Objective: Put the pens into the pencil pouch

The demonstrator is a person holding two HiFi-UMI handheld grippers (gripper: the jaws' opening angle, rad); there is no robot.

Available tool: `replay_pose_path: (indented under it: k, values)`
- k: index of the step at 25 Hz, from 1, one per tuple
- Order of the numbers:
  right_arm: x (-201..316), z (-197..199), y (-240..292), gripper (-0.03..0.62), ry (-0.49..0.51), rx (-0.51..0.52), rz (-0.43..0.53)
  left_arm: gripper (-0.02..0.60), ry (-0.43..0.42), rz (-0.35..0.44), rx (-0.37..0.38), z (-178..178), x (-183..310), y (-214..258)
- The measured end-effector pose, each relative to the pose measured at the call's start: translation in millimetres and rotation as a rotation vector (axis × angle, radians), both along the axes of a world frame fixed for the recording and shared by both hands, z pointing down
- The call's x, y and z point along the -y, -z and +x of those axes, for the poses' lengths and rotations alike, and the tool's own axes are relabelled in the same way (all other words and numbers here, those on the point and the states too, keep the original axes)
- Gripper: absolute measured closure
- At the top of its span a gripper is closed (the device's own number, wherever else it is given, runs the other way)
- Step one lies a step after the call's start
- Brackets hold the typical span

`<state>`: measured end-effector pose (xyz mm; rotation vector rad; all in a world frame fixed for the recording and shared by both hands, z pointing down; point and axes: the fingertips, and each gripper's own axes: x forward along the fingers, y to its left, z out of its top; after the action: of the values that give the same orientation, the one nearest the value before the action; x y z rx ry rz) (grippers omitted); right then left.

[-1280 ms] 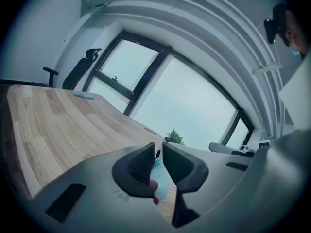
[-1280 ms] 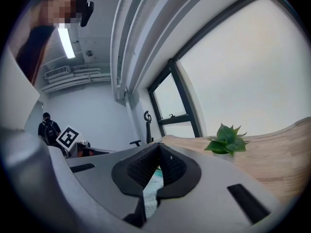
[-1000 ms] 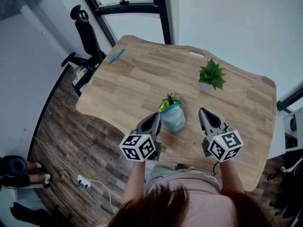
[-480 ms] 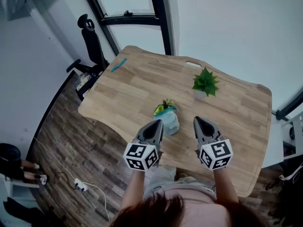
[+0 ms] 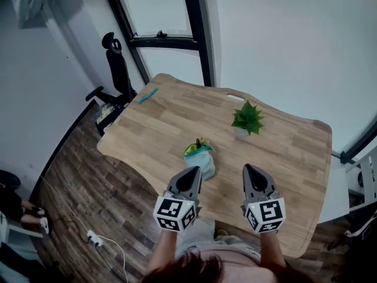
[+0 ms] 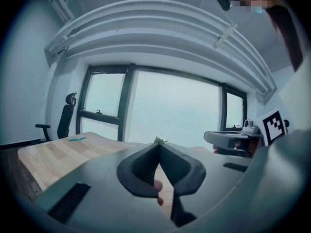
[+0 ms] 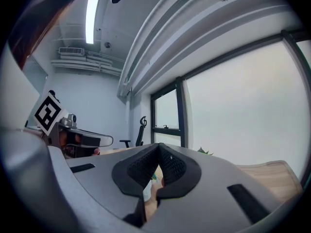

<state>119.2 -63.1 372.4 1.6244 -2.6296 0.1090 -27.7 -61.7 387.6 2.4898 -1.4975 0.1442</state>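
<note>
A light blue pencil pouch [image 5: 198, 159] stands upright on the wooden table [image 5: 177, 119], its green-rimmed mouth holding several pens [image 5: 197, 142]. Both grippers hover above and nearer than the pouch. My left gripper [image 5: 193, 171] is shut and empty, just near-left of the pouch. My right gripper [image 5: 249, 168] is shut and empty, to the pouch's right. In the left gripper view the shut jaws [image 6: 158, 147] point level over the table. A sliver of the pouch [image 7: 148, 189] shows below the jaws in the right gripper view. A turquoise pen [image 5: 148, 95] lies alone at the table's far left corner.
A small potted plant [image 5: 247, 118] stands on the table's far right part. A black office chair [image 5: 116, 69] sits beyond the left corner by the window. A cable and power strip [image 5: 94, 239] lie on the wooden floor at the left.
Both grippers have risen and drawn back from the pouch, which now stands free on the table. The left jaws have come together.
</note>
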Motion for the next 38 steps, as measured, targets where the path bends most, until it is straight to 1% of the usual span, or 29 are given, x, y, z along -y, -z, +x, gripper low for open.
replay_pose_path:
  k: [6, 13, 19, 26, 31, 38]
  values:
    - [-12.0, 12.4, 11.1, 0.594, -0.017, 0.008, 0.018, 0.580, 0.011, 0.009, 0.006, 9.2, -15.9, 11.4]
    - [-11.6, 3.1, 15.7, 0.594, -0.006, 0.025, 0.029, 0.580, -0.021, 0.020, 0.010, 15.8, -15.9, 15.9]
    - [0.9, -13.7, 26.8, 0.594, -0.012, 0.013, 0.048, 0.580, -0.044, 0.021, 0.001, 4.4, -0.2, 22.0]
    - [9.4, -34.6, 27.8, 0.594, -0.021, -0.009, 0.034, 0.580, -0.076, 0.022, -0.009, -9.2, 12.6, 24.0]
    - [15.4, -45.2, 25.0, 0.594, -0.030, -0.012, 0.024, 0.580, -0.096, 0.025, 0.011, -16.0, 18.3, 20.7]
    - [20.7, -50.2, 21.2, 0.594, -0.054, -0.018, -0.001, 0.580, -0.086, 0.015, 0.012, -30.0, 25.2, 14.7]
